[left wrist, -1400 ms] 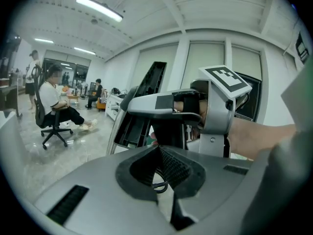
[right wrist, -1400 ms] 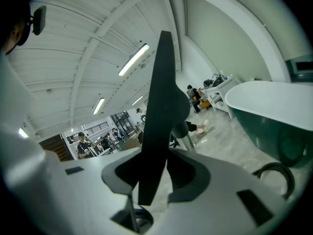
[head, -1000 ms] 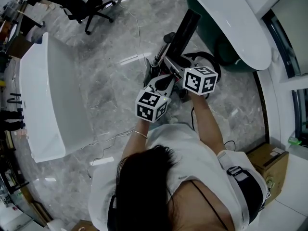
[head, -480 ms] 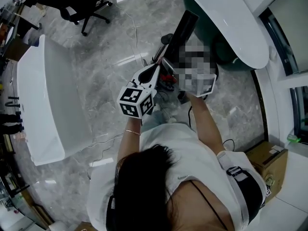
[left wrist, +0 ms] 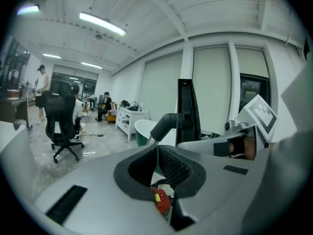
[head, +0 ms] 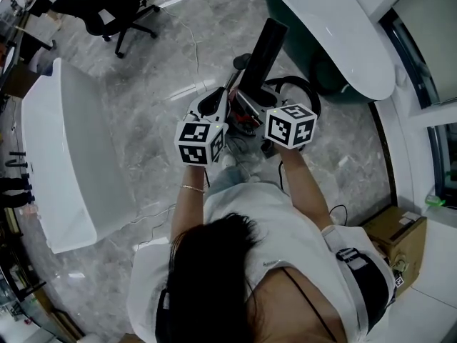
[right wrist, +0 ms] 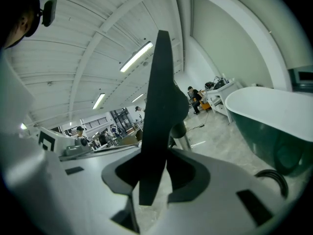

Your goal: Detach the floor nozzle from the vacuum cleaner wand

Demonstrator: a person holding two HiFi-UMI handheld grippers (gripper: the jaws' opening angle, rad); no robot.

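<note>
Left gripper [left wrist: 158, 153]: jaws pressed together on nothing, out on the far side of the floor nozzle [head: 263, 52] from the bathtub [head: 335, 34]. That's my worry: I have no hold on the wand side at all.

Red piece [left wrist: 161, 202]: showing just below my closed left jaws, part of the cleaner's body I think, though I can't tell if it's the catch. If a latch is locked and I haul anyway, the joint could jam or strain.

Wand [right wrist: 185, 142]: silvery tube under the grey elbow neck [left wrist: 164, 126], tucked right behind the nozzle, away from the tub. With nothing bracing it, a pull would likely drag the whole cleaner along instead of parting the joint.

Floor nozzle: black bar standing upright beside the tub, attached as far as I can judge.

Right gripper [right wrist: 154, 173]: half-closed and clamped on the nozzle's thin lower edge, tub off to my right. It's a narrow bite on a tall piece, so a twist could lever it out of the pads.

Bathtub: close by. If the nozzle pops free with a jerk, the top end may swing and knock that white rim.
</note>
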